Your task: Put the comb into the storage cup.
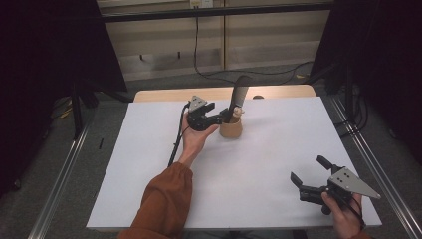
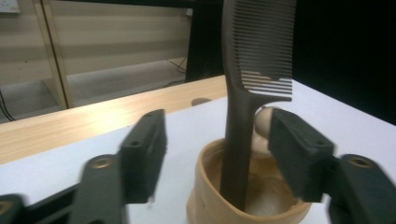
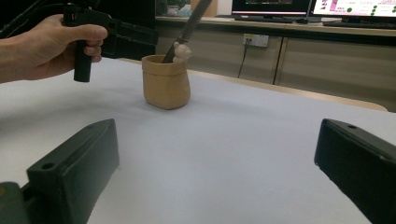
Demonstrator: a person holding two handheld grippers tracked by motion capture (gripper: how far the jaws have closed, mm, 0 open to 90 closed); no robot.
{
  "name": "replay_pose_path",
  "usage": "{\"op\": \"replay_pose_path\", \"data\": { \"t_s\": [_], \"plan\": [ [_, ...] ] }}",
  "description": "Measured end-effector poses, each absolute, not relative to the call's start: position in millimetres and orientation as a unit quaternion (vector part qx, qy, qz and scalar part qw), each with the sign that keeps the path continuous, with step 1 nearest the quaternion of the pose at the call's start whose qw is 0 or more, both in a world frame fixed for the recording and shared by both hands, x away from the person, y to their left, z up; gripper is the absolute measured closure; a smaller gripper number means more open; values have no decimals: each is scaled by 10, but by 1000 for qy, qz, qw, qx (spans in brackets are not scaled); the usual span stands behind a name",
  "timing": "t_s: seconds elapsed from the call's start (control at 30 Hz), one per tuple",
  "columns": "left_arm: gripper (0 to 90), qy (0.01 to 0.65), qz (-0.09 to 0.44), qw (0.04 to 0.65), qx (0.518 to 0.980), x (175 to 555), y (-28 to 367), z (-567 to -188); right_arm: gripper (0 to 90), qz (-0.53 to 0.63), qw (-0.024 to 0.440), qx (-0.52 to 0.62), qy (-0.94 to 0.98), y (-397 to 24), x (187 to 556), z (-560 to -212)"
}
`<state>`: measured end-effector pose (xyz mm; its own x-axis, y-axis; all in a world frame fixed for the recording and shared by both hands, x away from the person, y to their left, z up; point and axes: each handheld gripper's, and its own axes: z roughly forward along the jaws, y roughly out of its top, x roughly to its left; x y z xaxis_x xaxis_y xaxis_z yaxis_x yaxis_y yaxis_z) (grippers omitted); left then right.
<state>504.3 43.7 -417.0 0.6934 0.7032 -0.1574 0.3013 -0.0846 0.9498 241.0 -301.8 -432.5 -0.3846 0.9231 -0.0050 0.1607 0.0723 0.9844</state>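
Your left gripper [image 1: 225,116] sits at the far middle of the white table [image 1: 259,164], its jaws reaching level toward the tan cup [image 1: 231,128]. In the left gripper view the two black jaws stand apart on either side of the dark comb [image 2: 243,140], with clear space between each pad and the comb's handle, so nothing is gripped. The comb stands by itself in the cup, handle down inside and teeth up, leaning a little against the rim. From the high view the comb [image 1: 238,97] rises well above the cup's mouth. A small pale knob [image 2: 262,122] shows at the cup's far rim, just behind the comb's handle and next to the jaw on the right of that view.

Your left hand [image 1: 194,137] holds the gripper from underneath, and the orange sleeve [image 1: 161,204] runs back to the near edge of the table. A black cable [image 1: 176,137] trails from the gripper down along your wrist.

Your right gripper [image 1: 306,175] rests near the table's near right corner, well away from the cup. Its jaws are spread wide with only bare table between them, holding nothing. In the right gripper view the cup [image 3: 166,81] stands ahead with the comb [image 3: 187,28] poking out of it, and your left hand [image 3: 46,46] is just beside it.
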Motion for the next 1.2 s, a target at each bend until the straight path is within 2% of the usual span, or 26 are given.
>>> {"op": "replay_pose_path", "data": {
  "t_s": [0.33, 0.47, 0.63, 0.83, 1.07, 1.2],
  "plan": [
    [100, 344, 185, 575, 719, 4967, 509, -4075, 0, 532, 359, 424, 639, -3018, 2411, -4325],
    [55, 345, 183, 574, 720, 4929, 536, -4032, 0, 532, 360, 424, 639, -3021, 2413, -4325],
    [24, 325, 188, 575, 727, 4878, 591, -3989, 0, 532, 360, 424, 638, -3021, 2413, -4325],
    [28, 322, 183, 584, 722, 4828, 658, -3912, 0, 530, 359, 427, 639, -3025, 2417, -4328],
    [28, 317, 215, 577, 722, 4759, 716, -3860, 0, 531, 358, 428, 638, -3032, 2427, -4332],
    [20, 338, 206, 588, 706, 4713, 764, -3819, 0, 530, 358, 431, 636, -3035, 2433, -4338]
  ]
}}
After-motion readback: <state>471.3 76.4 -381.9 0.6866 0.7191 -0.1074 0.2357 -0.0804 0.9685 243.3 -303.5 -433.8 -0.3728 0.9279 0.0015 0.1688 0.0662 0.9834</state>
